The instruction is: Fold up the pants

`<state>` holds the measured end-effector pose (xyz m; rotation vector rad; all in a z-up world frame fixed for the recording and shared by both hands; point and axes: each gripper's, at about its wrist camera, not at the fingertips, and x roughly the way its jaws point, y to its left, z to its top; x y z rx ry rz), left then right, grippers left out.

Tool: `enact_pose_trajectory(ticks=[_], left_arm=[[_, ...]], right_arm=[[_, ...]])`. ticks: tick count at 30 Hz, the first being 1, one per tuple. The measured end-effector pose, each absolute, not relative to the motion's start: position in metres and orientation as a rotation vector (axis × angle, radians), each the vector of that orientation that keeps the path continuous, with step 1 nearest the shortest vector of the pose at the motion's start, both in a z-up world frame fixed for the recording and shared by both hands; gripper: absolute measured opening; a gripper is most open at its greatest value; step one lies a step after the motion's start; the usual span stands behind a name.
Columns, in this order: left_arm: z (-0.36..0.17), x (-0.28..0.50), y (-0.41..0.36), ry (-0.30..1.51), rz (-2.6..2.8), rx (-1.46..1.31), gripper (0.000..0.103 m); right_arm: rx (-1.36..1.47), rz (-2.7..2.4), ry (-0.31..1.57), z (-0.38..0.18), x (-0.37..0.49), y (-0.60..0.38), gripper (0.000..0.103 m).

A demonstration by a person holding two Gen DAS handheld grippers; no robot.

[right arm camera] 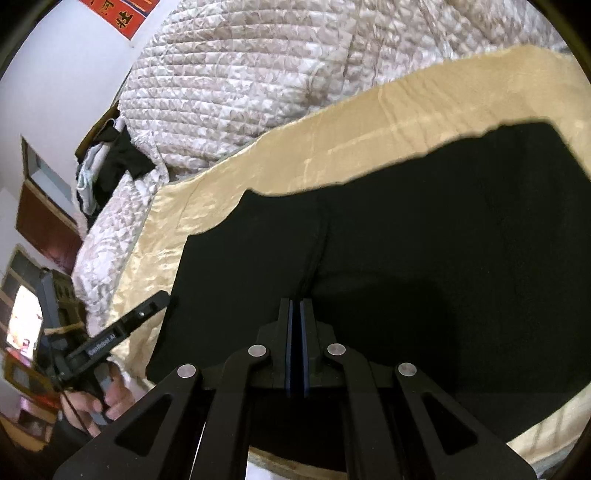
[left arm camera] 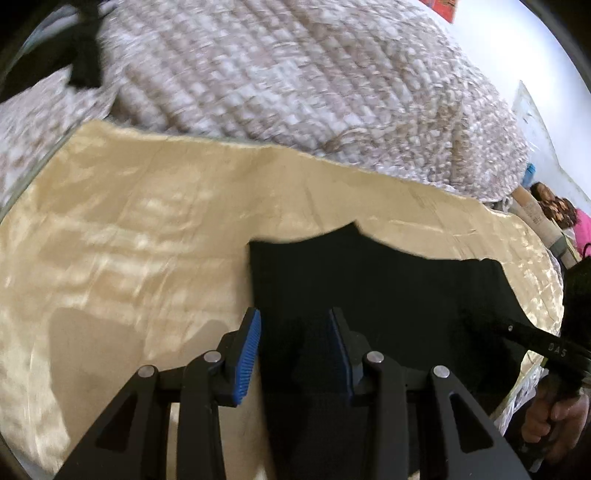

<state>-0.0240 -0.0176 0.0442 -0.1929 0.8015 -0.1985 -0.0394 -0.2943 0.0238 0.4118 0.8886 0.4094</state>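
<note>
While the black pants [right arm camera: 388, 258] lie flat on a glossy cream satin sheet [right arm camera: 332, 122] spread over the bed, both tools hang above them, pointing steeply down. Their fabric is matte and dark, with a soft seam running away from the right tool [right arm camera: 296, 306]. Beyond the sheet, on the far side, a quilted bedspread [right arm camera: 240, 74] in pale grey and beige is bunched up, its stitching forming small squares. In its own view, the right tool is clenched, its blue pads pressed together; whether it pinches any fabric I cannot tell. The left tool [left arm camera: 295, 325] stands partly released, with ribbed blue pads apart, over the near left edge of the pants. A hand [left arm camera: 550, 421] grips the right tool's handle. On the far wall hangs a red banner [right arm camera: 122, 14] with dark characters.
</note>
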Motion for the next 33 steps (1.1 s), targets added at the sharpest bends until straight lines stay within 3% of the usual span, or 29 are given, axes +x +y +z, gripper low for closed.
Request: enact_pose_trajectory(ticks=[6,14,20,24,33], left_arm=[[0.034,0.028,-0.031,0.838,-0.21,-0.148,0.04],[0.023,0.04,-0.036,0.843,-0.256,-0.147,0.043],[0.037,0.01,-0.042,0.805,-0.206,-0.095,0.043],[0.039,-0.021,-0.05,0.794,-0.184,-0.068,0.043],[0.023,-0.07,-0.056,0.835,-0.147,-0.054,0.043]], right_arm=[[0.335,0.413,0.867,0.038,-0.005,-0.282,0.003],[0.314,0.356,0.989,0.008,0.036,-0.275,0.003],[0.229,0.36,0.896,0.031,0.004,-0.274,0.003],[0.156,0.383,0.846,0.039,-0.031,-0.264,0.012],[-0.054,0.378,0.796,0.02,-0.085,-0.242,0.013]])
